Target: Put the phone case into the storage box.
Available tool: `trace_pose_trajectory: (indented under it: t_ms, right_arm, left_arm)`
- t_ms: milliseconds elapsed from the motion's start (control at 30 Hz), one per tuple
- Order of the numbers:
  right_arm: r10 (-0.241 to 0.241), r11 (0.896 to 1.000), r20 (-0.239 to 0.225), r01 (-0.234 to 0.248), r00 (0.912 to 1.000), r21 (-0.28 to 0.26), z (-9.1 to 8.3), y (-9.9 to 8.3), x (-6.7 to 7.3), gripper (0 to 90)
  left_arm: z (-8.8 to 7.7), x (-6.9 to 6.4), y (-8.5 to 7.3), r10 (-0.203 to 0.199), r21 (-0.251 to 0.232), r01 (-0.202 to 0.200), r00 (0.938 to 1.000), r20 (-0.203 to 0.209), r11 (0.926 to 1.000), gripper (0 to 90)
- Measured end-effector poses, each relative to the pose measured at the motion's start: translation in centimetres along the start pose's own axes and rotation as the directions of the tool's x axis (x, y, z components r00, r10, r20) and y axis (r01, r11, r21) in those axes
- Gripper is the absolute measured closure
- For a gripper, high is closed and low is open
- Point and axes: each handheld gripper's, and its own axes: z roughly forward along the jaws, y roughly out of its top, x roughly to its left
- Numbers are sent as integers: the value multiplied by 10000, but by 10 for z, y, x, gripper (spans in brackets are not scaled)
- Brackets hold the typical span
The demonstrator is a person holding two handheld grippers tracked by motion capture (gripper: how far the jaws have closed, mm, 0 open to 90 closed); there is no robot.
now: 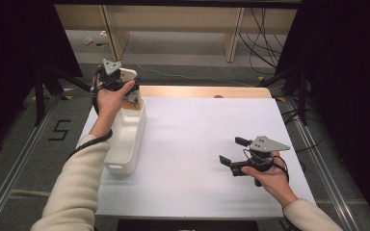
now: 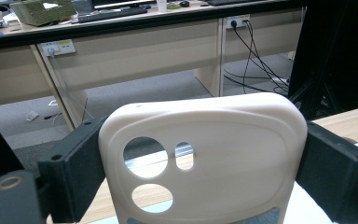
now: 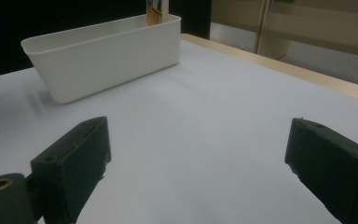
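A cream phone case [image 2: 214, 140] with round camera cutouts stands upright between the jaws of my left gripper [image 2: 205, 156], whose pads press on its two side edges. In the high view my left gripper [image 1: 124, 82] hovers over the far end of a long white bin [image 1: 136, 139], with the phone case [image 1: 128, 73] showing as a pale edge beside the hand. My right gripper [image 1: 232, 150] rests low over the white table surface [image 1: 197, 125] at the right, jaws spread wide with nothing between them. In the right gripper view the right gripper [image 3: 200, 154] faces the bin [image 3: 102, 51].
A tan item [image 3: 157, 11] stands at the bin's far end. A wooden strip [image 1: 207, 91] borders the table's far edge. Beyond it are desk legs, cables [image 1: 265, 38] and grey floor. Black stands flank both sides.
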Motion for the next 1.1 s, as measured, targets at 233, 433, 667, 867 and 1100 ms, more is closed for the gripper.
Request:
trace_pose_trajectory:
  t_ms: [233,433,667,867,1100]
  right_arm:
    - [-5,10000,4,5,10000,47,0,0,0,78]
    - [-7,10000,7,7,10000,50,0,0,0,78]
    - [-17,10000,-21,17,10000,28,0,0,0,78]
    - [-24,10000,-16,24,10000,48,0,0,0,78]
    - [-19,10000,-32,19,10000,29,0,0,0,78]
  left_arm:
    - [2,1,0,7,56,-7,10000,-18,10000,100]
    - [4,1,0,-51,74,51,10000,-1,10000,99]
    - [7,3,-1,-4,206,6,10000,-61,9998,99]
    - [10,4,-3,43,221,-42,10000,-12,9997,98]
    - [13,3,-5,42,288,-43,10000,16,9996,98]
